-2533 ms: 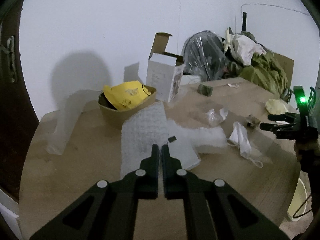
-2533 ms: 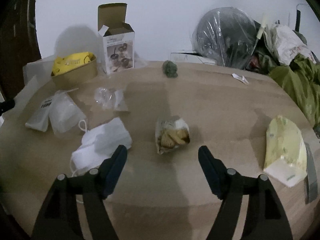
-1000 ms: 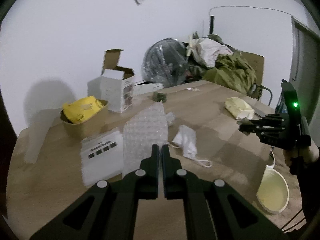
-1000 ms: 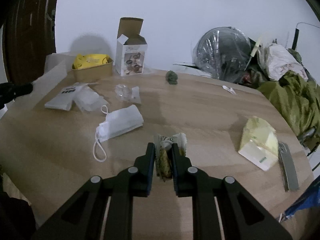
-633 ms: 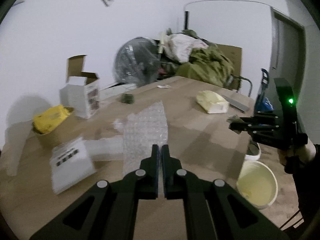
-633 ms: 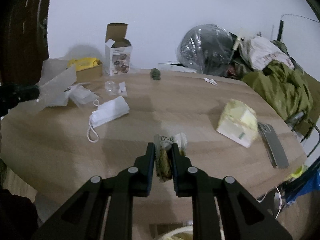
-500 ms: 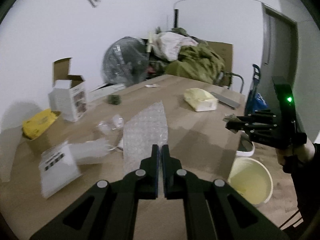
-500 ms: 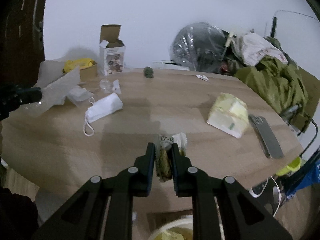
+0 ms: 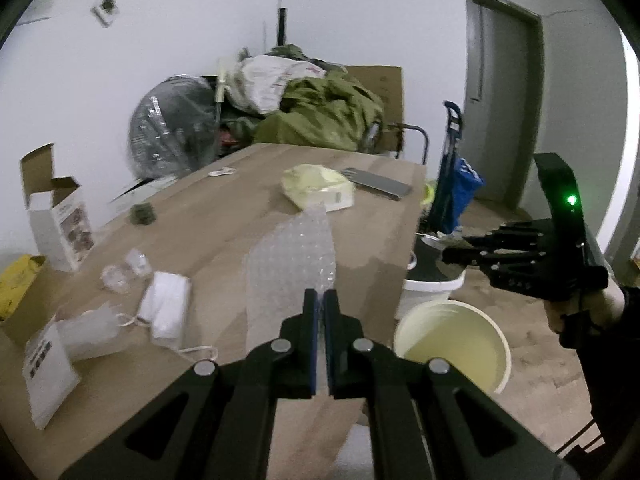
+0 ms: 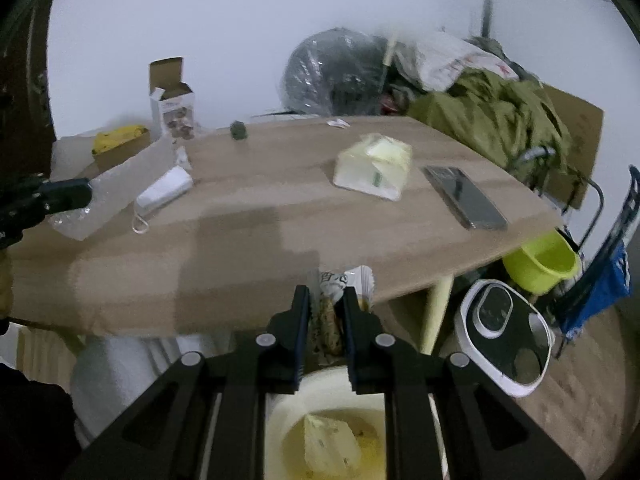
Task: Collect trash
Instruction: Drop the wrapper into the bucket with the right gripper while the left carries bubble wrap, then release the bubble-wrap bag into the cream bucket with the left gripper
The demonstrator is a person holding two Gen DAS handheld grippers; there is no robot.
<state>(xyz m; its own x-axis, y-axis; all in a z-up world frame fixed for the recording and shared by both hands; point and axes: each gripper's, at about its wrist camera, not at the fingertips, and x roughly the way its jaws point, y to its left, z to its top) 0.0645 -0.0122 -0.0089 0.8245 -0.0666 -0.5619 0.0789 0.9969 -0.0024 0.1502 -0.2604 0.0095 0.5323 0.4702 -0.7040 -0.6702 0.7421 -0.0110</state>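
Right wrist: right gripper [image 10: 325, 312] fingers pinch snack wrapper [image 10: 334, 308], above cream bucket [image 10: 332, 436] at 6 o'clock. Left gripper [image 9: 319, 320] fingers pinch bubble wrap [image 9: 290, 264], apparently over worktop [image 9: 224, 216] edge.

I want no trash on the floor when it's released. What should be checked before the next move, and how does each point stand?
1. Right hand-held gripper shut on the snack wrapper: ok.
2. Wrapper over the cream bucket opening: ok, the bucket sits right below it.
3. Room in the bucket: ok, only a yellow packet lies inside.
4. Left hand-held gripper shut on the bubble wrap: ok.
5. Bubble wrap over the bucket: not ok, it hangs above the table edge.
6. Whether the broad sheet fits the opening: cannot tell.
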